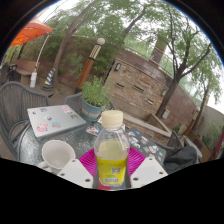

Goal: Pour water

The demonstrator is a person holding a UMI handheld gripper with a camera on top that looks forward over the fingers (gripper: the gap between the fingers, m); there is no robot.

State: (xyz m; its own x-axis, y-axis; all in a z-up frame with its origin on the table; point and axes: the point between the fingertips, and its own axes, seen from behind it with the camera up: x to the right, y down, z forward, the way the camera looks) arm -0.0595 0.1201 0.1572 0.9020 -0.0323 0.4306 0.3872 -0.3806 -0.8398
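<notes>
Garden worktop (pixel 30 140), trees behind: the gripper (pixel 111 172) pinches a white-capped bottle (pixel 111 150) of yellowish liquid between its pink pads, a white cup (pixel 57 154) just left of the bottle.

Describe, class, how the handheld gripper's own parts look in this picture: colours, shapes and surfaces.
The gripper shows two pale grey, angular fingers at the bottom of the view. Each carries a magenta pad on its inner face. No cables, markings or sleeves show.

A clear, glossy plastic bottle (pixel 111 150) with a smooth white cap is being seen; a glassy, reflective counter (pixel 85 138) is showing beneath, and a matt white cup (pixel 57 154) alongside.
</notes>
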